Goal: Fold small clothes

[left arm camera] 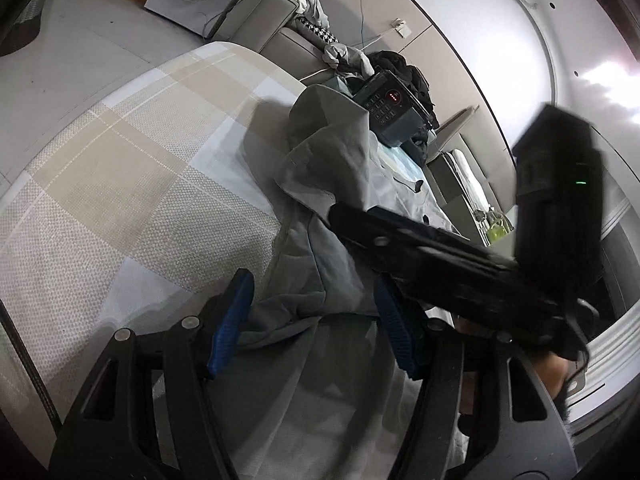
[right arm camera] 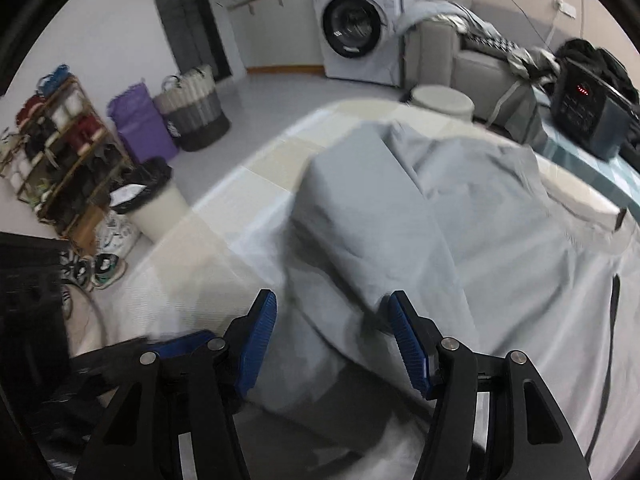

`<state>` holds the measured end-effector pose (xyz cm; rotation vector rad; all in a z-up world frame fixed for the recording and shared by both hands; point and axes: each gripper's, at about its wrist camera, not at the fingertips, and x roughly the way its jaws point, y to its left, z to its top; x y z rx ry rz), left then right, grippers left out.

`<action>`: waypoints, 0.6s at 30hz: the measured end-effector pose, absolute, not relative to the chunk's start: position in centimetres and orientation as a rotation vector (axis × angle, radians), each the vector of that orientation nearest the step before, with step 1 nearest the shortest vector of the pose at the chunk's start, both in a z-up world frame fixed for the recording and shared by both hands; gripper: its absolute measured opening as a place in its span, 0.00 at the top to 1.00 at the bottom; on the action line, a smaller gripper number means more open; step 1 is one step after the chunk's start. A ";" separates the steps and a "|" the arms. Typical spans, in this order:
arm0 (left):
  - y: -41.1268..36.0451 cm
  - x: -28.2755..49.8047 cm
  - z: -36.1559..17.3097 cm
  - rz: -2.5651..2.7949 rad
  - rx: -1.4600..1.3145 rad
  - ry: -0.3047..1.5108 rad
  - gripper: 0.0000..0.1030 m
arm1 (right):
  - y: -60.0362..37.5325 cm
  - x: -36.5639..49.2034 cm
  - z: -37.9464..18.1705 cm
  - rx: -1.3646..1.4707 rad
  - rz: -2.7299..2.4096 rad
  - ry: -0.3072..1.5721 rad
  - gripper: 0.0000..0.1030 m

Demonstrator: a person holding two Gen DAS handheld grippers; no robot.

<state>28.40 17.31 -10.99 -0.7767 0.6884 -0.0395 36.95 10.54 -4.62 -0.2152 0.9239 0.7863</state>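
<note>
A light grey garment [left arm camera: 320,216] lies crumpled on a checked beige and white tablecloth [left arm camera: 120,168]. My left gripper [left arm camera: 316,320] is open, its blue pads on either side of a fold of the cloth. My right gripper [right arm camera: 332,336] is open too, low over the same grey garment [right arm camera: 400,208], with cloth between its blue pads. The right gripper's black body [left arm camera: 460,268] crosses the left wrist view just above the left gripper. In the right wrist view a blue pad of the left gripper [right arm camera: 180,346] shows at lower left.
A dark box with a keypad and red lights [left arm camera: 386,108] sits at the table's far end by dark clothes. A washing machine [right arm camera: 356,24], a sofa [right arm camera: 472,60], laundry baskets [right arm camera: 192,116], a shoe rack [right arm camera: 60,152] and a white bin [right arm camera: 152,204] stand around.
</note>
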 end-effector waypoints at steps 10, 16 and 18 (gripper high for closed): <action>17.9 28.3 -11.0 -0.062 -0.821 0.671 0.42 | 9.2 36.5 -5.5 -0.330 0.799 0.882 0.47; 17.8 28.1 -10.9 -0.062 -0.821 0.668 0.42 | 10.8 35.6 -6.8 -0.476 0.789 0.824 0.86; 17.8 28.4 -10.9 -0.062 -0.821 0.668 0.42 | 10.2 36.1 -6.2 -0.405 0.787 0.799 0.98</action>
